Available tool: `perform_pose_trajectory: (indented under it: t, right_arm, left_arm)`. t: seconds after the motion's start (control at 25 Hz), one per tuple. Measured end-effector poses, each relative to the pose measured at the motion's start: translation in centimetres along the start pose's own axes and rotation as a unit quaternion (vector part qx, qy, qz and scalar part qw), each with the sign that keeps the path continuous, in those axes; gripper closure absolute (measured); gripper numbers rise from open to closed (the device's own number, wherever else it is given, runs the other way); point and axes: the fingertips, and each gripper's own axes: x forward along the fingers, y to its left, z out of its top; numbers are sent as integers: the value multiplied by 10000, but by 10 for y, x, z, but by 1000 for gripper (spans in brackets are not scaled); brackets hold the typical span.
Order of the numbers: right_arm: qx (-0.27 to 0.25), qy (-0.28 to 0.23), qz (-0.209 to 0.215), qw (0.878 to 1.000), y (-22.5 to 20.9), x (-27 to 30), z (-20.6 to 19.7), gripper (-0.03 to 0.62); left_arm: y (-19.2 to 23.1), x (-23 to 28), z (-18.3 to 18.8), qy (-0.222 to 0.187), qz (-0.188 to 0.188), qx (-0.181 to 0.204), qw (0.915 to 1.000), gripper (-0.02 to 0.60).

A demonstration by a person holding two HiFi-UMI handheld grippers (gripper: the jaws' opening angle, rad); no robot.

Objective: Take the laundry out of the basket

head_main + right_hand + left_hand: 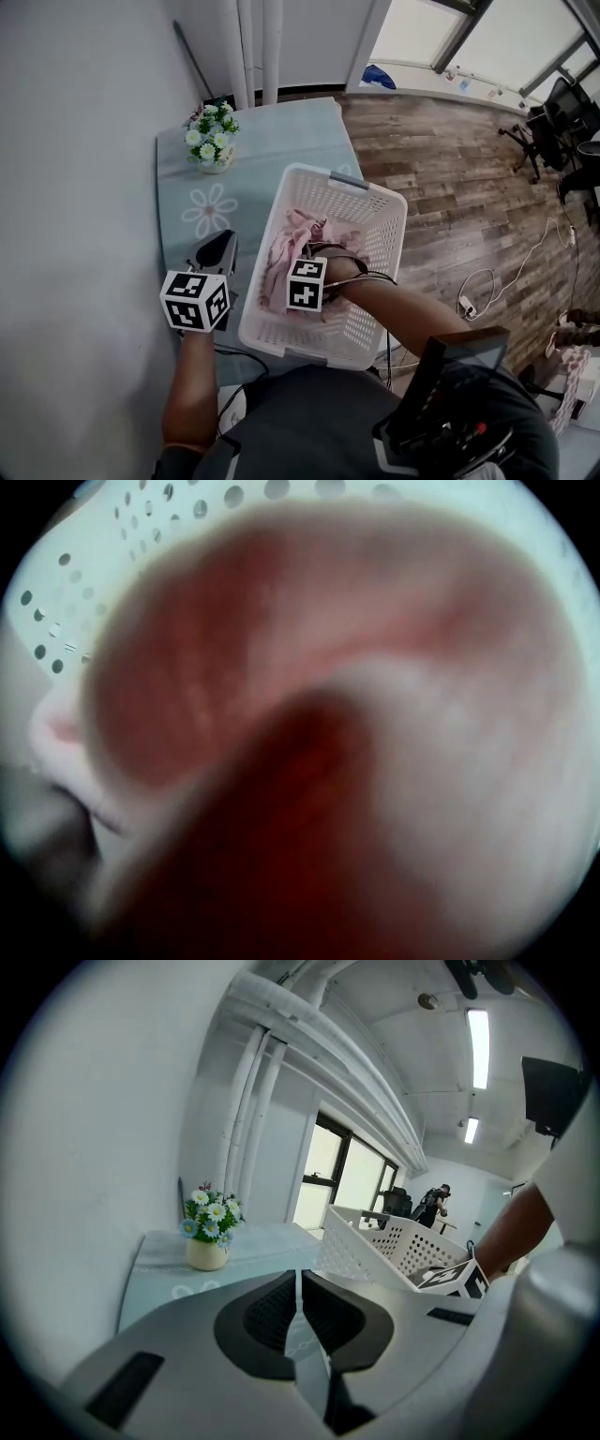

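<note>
A white perforated laundry basket point(380, 202) stands on the pale blue table, holding pink laundry point(279, 255). My right gripper point(317, 248) reaches down into the basket, its jaws buried in the cloth; only its marker cube shows. In the right gripper view, blurred pink cloth point(281, 714) fills the picture and hides the jaws, with the basket's wall point(84, 574) behind. My left gripper point(217, 249) hovers over the table to the left of the basket; in the left gripper view its pads point(281, 1309) meet with nothing between them. The basket point(394, 1241) lies to its right.
A small pot of white and blue flowers point(212, 141) sits at the table's far left corner, flower pot point(208, 1232) ahead of the left gripper. A grey wall runs along the table's left side. Wooden floor, cables and office chairs lie to the right.
</note>
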Motion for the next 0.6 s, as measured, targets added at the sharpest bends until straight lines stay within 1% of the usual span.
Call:
perform_pose_trajectory:
  t: [0.28, 0.4, 0.6]
  right_arm:
    - [173, -311, 196, 9992, -1, -10, -1, 320]
    - [167, -442, 295, 9984, 0, -19, 2, 335]
    - [207, -886, 186, 9957, 0, -49, 12, 335]
  left_arm:
    - [-9, -39, 20, -303, 304, 118, 9990, 571]
    - [-11, -54, 27, -447, 461, 131, 9979, 571]
    - [-24, -81, 33, -608, 678, 96, 9958, 571]
